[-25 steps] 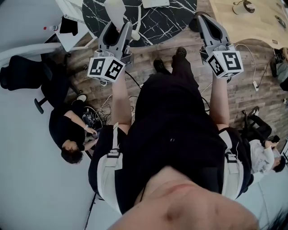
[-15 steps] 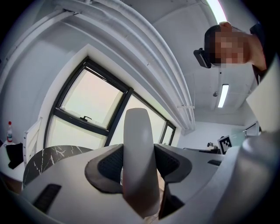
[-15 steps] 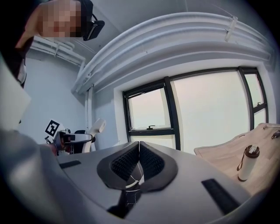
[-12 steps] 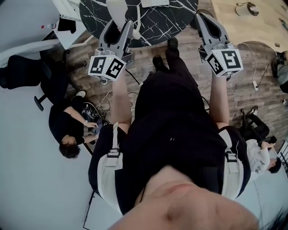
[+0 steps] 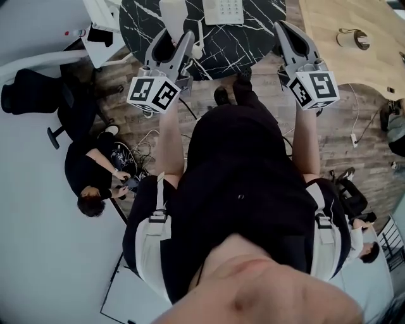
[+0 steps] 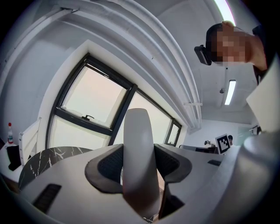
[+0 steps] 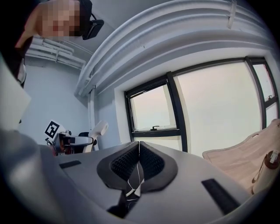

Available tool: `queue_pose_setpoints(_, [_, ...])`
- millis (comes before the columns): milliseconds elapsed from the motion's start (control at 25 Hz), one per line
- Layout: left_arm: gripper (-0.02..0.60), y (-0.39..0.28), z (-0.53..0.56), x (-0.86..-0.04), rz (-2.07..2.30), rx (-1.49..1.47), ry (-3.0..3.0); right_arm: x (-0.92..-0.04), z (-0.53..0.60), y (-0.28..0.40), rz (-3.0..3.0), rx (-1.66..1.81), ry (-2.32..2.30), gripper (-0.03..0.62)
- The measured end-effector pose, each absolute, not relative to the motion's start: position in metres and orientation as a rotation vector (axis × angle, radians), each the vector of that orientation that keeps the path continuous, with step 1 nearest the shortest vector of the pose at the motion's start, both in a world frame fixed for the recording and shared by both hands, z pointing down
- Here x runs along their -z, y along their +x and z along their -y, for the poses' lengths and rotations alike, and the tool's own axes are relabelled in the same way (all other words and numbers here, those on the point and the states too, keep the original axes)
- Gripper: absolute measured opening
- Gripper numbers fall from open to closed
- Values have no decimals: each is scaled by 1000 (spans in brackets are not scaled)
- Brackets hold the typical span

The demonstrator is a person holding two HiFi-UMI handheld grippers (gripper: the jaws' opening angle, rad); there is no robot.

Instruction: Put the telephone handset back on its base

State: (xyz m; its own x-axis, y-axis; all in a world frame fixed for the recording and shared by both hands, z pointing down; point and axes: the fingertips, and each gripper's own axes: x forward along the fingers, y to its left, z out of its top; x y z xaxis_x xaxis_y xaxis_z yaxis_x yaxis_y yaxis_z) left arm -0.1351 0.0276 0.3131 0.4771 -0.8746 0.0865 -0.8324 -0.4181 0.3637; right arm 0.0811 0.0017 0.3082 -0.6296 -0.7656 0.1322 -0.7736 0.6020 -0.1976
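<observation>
**Two grippers at the table's near edge, one loaded**

Left gripper pinches the white handset upright between widely spread pads. Right gripper has its jaws pressed together on nothing. Both hang at the near edge of the round marble table. Farther in, the telephone base sits just right of the handset, with bare marble on its right.

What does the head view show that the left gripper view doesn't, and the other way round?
Only the head view: the telephone base on the black marble table, and cables on the wood floor. Only the left gripper view: the window, the ceiling lights, and the jaws pressed on the handset. Both: that white handset in the left gripper, and the marble table.
</observation>
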Motion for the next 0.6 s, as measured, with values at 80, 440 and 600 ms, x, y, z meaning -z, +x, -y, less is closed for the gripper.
queue_pose_setpoints(80, [225, -131, -18, -313, 1446, 154, 2364, -309, 11, 81, 2798, -377, 1314, 31])
queue_pose_setpoints(440, [226, -111, 19, -326, 1515, 93, 2309, -317, 59, 82, 2851, -410, 1198, 31])
queue_pose_setpoints(600, [225, -105, 31, -333, 1552, 69, 2274, -323, 74, 82, 2871, -424, 1137, 31])
